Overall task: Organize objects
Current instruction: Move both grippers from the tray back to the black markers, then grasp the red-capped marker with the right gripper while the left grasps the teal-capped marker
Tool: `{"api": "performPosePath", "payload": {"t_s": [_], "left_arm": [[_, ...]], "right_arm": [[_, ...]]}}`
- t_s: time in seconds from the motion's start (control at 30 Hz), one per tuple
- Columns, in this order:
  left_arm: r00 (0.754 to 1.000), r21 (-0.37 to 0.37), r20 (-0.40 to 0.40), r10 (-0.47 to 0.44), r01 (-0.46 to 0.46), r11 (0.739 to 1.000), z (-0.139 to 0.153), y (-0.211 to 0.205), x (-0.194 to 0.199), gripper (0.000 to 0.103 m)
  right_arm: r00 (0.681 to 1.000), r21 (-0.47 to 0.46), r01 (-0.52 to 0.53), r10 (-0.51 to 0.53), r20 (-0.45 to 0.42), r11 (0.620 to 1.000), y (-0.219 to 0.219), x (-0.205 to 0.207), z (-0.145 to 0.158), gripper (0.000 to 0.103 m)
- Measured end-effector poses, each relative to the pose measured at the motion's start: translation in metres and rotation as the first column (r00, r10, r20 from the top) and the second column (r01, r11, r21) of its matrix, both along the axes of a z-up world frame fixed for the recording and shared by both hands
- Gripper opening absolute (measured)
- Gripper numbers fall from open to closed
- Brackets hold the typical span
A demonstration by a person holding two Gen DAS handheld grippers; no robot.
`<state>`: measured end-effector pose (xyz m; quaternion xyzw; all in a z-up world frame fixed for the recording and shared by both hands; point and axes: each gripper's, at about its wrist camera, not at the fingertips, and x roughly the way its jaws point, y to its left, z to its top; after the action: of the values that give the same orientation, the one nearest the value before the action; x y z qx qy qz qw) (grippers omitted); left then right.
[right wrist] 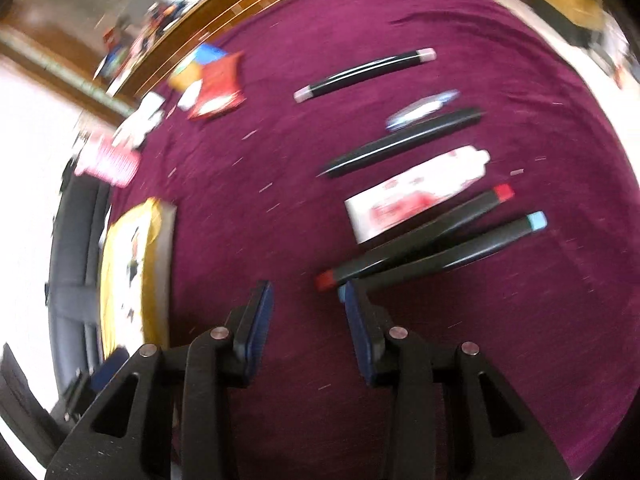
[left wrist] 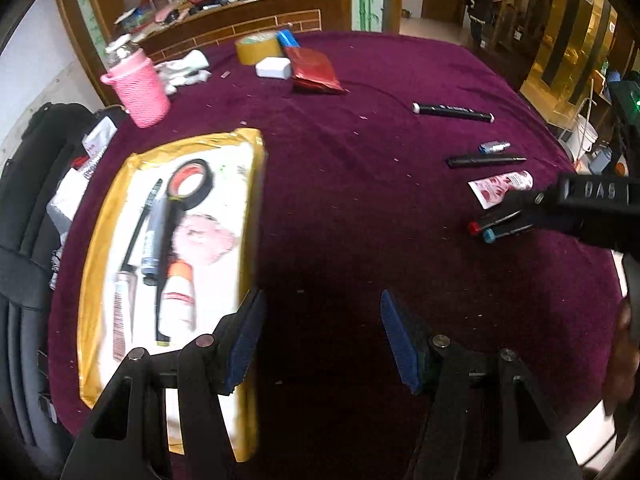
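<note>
Velvety maroon cloth (right wrist: 248, 240); slim cylindrical red-capped marker (right wrist: 416, 236); flat tube (right wrist: 404, 196).

"DAS" (partly cut off) on right gripper (left wrist: 516, 220)

Open L hand-held gripper (left wrist: 322, 336) over purple cloth (left wrist: 360, 80), beside yellow tray (left wrist: 94, 240)

A pink knitted bottle sleeve (left wrist: 138, 88) holding a clear plastic bottle stands at the far left edge of the tabletop (left wrist: 380, 80). Crumpled white gloves (left wrist: 186, 70) lie just beside it. A curved wooden counter (left wrist: 240, 16) behind carries assorted clutter.
</note>
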<state>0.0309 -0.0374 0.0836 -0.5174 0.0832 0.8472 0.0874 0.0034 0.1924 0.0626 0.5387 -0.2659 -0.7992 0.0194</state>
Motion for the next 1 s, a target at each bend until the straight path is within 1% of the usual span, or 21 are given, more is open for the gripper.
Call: {"api": "performPosePath", "payload": {"t_s": [0.1, 0.2, 0.3, 0.43, 0.6, 0.63, 0.67, 0.7, 0.77, 0.8, 0.9, 1.0], "left_arm": [[1.000, 0.004, 0.016, -0.009, 0.009, 1.000, -0.006, 0.012, -0.003, 0.054], [1.000, 0.012, 0.025, -0.010, 0.010, 1.000, -0.009, 0.018, -0.004, 0.054], [0.999, 0.031, 0.031, -0.009, 0.008, 0.999, -0.011, 0.020, -0.003, 0.054], [0.999, 0.052, 0.043, 0.011, -0.013, 0.999, -0.014, 0.016, -0.001, 0.054], [0.995, 0.098, 0.088, 0.044, -0.053, 0.994, -0.021, 0.008, -0.003, 0.054], [0.994, 0.102, 0.096, 0.051, -0.061, 0.993, -0.022, 0.007, -0.003, 0.054], [0.993, 0.107, 0.106, 0.058, -0.069, 0.992, -0.024, 0.006, -0.003, 0.054], [0.992, 0.111, 0.113, 0.061, -0.074, 0.991, -0.026, 0.005, -0.003, 0.054], [0.990, 0.118, 0.124, 0.069, -0.084, 0.989, -0.029, 0.004, -0.004, 0.054], [0.989, 0.124, 0.128, 0.073, -0.089, 0.988, -0.029, 0.004, -0.005, 0.054], [0.988, 0.146, 0.135, 0.073, -0.093, 0.985, -0.030, 0.005, -0.007, 0.054], [0.987, 0.164, 0.146, 0.064, -0.088, 0.982, -0.031, 0.010, -0.010, 0.054]], "right_arm": [[0.998, 0.037, 0.060, -0.060, 0.004, 0.998, 0.035, -0.005, -0.002, 0.035], [0.997, 0.076, 0.077, -0.078, 0.010, 0.994, 0.055, -0.013, -0.006, 0.035], [0.997, 0.083, 0.079, -0.081, 0.019, 0.993, 0.065, -0.021, -0.013, 0.035], [0.997, 0.104, 0.071, -0.073, 0.014, 0.992, 0.067, -0.029, -0.018, 0.035], [0.995, 0.102, 0.088, -0.091, 0.028, 0.991, 0.084, -0.040, -0.027, 0.035], [0.995, 0.090, 0.075, -0.080, 0.053, 0.993, 0.086, -0.043, -0.032, 0.035], [0.995, 0.064, 0.062, -0.067, 0.070, 0.996, 0.086, -0.043, -0.037, 0.038], [0.997, 0.036, 0.048, -0.050, 0.066, 0.998, 0.084, -0.042, -0.038, 0.039], [0.997, 0.026, -0.003, 0.001, 0.078, 1.000, 0.077, -0.039, -0.037, 0.043], [0.995, -0.011, -0.038, 0.039, 0.091, 0.999, 0.072, -0.035, -0.038, 0.044], [0.986, -0.124, -0.091, 0.107, 0.129, 0.988, 0.062, -0.020, -0.042, 0.048], [0.973, -0.235, -0.124, 0.165, 0.163, 0.964, 0.053, -0.004, -0.050, 0.049]]}}
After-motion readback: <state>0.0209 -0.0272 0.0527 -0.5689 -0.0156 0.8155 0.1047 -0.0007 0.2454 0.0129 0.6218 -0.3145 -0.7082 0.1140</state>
